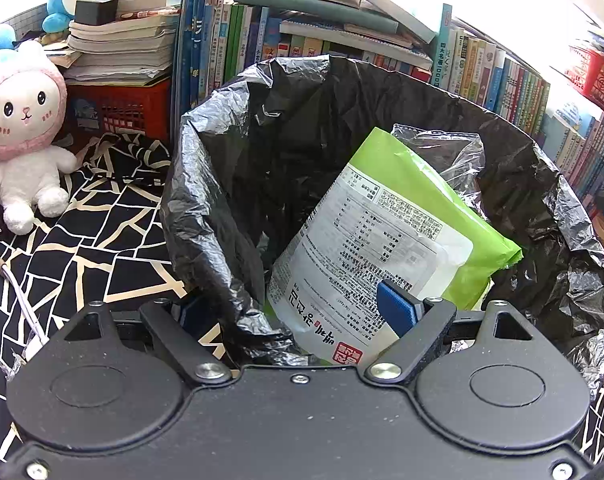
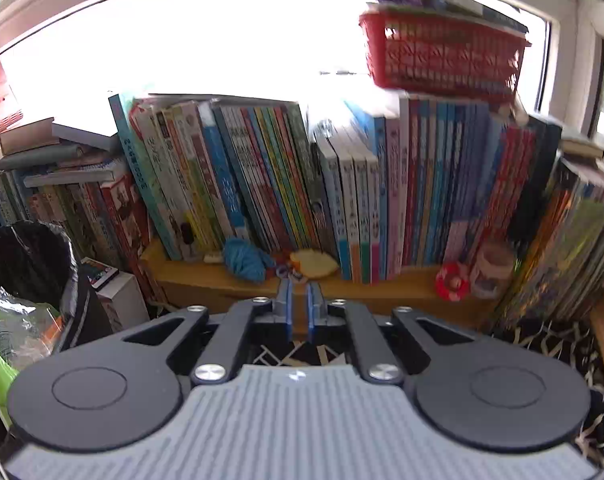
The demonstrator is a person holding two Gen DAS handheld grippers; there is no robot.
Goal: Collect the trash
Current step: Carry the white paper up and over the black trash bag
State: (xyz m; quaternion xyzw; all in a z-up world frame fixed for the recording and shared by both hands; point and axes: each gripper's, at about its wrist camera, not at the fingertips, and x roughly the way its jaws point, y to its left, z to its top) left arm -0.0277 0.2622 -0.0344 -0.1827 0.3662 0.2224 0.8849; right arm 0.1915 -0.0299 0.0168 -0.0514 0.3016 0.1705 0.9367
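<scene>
Left hand-held gripper [image 1: 297, 312] stands wide, its fingers astride the near rim of the black-lined bin [image 1: 205, 184]; the green packet [image 1: 386, 240] leans inside toward 3 o'clock, leaving room at 10 o'clock. Right hand-held gripper [image 2: 298, 304] holds nothing, jaws parted by a narrow gap, facing the books [image 2: 342, 184] at 12 o'clock.

A packet [image 1: 386, 236] stands in the bin [image 1: 229, 184], books [image 1: 498, 76] behind.

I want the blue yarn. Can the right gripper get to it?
Probably yes. The blue yarn lies on the shelf edge ahead of the right gripper, nothing between; its narrow jaws would need opening.
</scene>
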